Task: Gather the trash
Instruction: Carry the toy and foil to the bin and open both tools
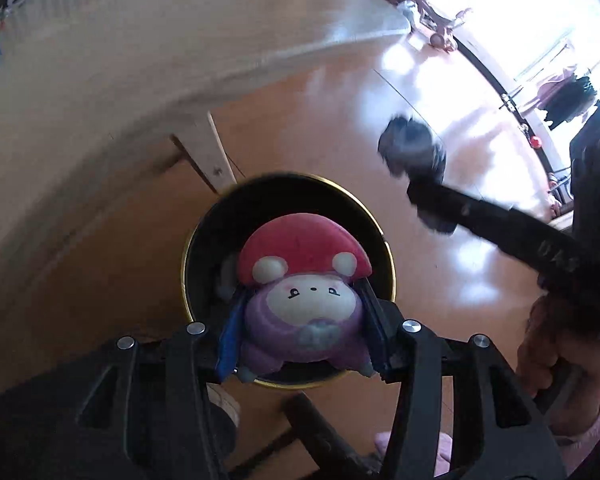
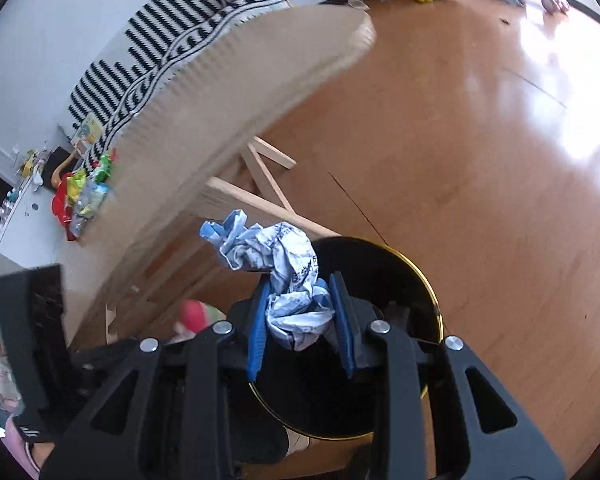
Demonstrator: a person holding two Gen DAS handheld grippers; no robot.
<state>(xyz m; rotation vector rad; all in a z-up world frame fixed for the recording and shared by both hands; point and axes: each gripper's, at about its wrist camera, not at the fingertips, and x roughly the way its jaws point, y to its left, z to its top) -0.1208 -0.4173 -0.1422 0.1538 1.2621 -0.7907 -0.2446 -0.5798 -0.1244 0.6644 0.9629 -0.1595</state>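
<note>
My left gripper [image 1: 300, 320] is shut on a squishy toy [image 1: 300, 300] with a red cap and purple body, held right above the black bin with a gold rim [image 1: 204, 236] on the floor. My right gripper [image 2: 302, 312] is shut on a crumpled white-and-blue paper [image 2: 276, 256] and holds it over the same bin [image 2: 396, 272]. The right gripper also shows in the left wrist view [image 1: 414, 152], blurred, to the right of the bin. The toy shows as a red blur in the right wrist view [image 2: 194, 314].
A cardboard-topped table [image 2: 260, 80] on wooden legs [image 2: 260, 200] stands beside the bin, with colourful wrappers [image 2: 84, 196] at its far end. A striped black-and-white cloth [image 2: 160, 40] lies behind it. Wooden floor [image 2: 480, 180] extends to the right.
</note>
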